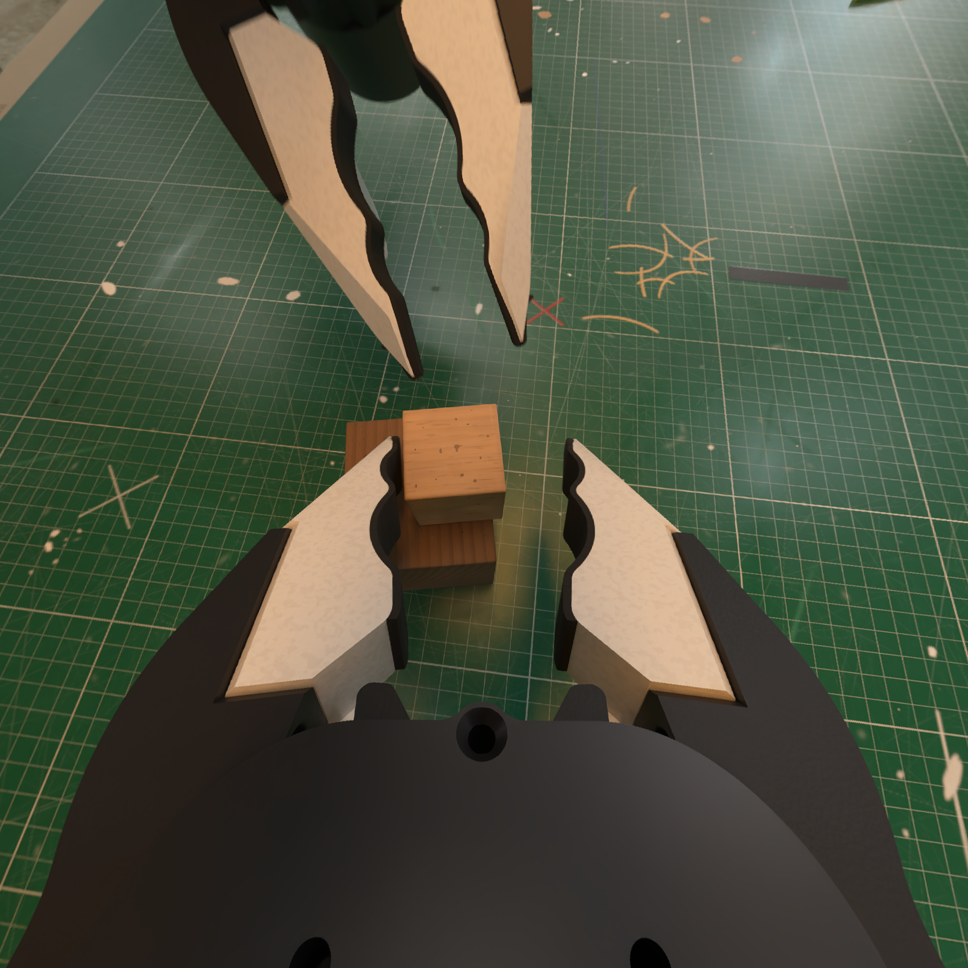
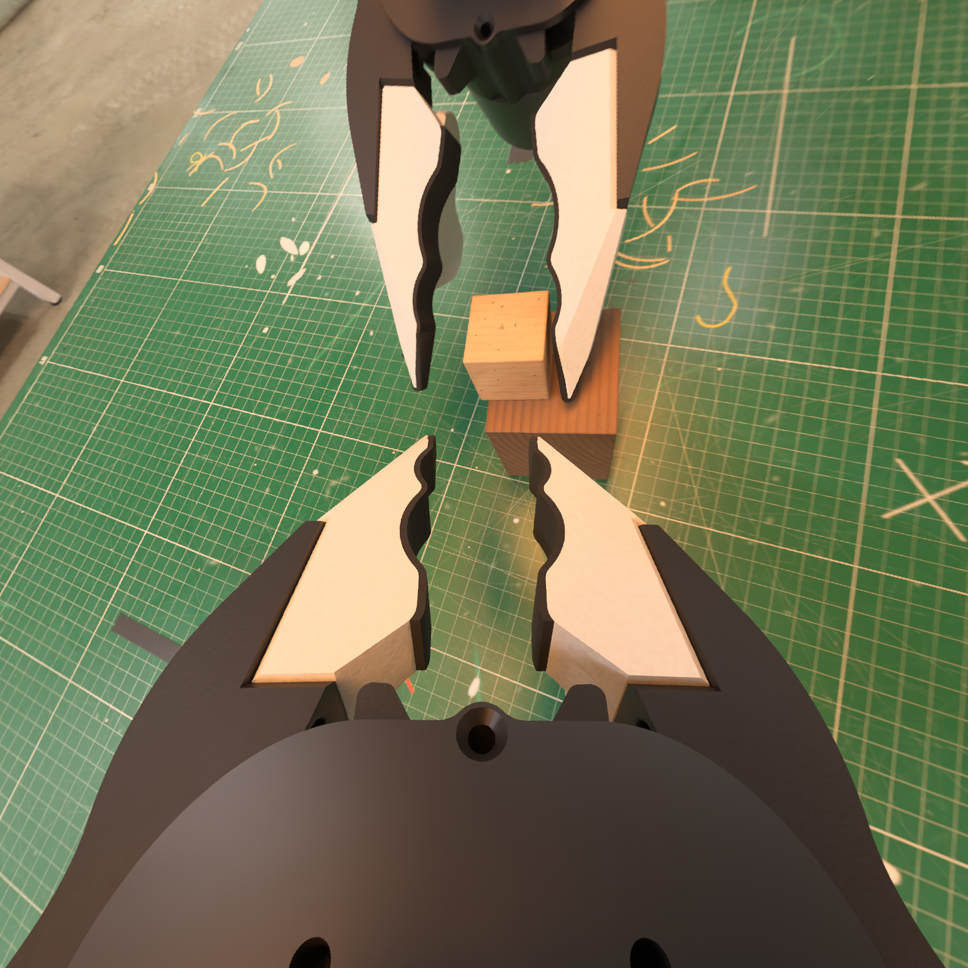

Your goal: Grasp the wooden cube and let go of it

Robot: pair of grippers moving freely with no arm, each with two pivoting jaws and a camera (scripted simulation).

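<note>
A light wooden cube [image 1: 453, 461] sits on top of a darker wooden block [image 1: 450, 555] on the green cutting mat [image 1: 733, 471]. My left gripper [image 1: 480, 441] is open around the cube. Its left finger is right against the cube's side, and its right finger stands well apart. In the right wrist view the cube [image 2: 505, 340] and the block [image 2: 571, 419] sit between the left gripper's fingers [image 2: 493, 393]. My right gripper [image 2: 482, 439] is open and empty, just short of the block. In the left wrist view the right gripper [image 1: 466, 357] hangs beyond the cube.
The mat carries paint specks, orange scribbles [image 1: 660, 262] and a black strip [image 1: 788, 280]. Its edge runs along a grey floor [image 2: 78, 105] at the left of the right wrist view, where a white furniture leg [image 2: 26, 285] shows.
</note>
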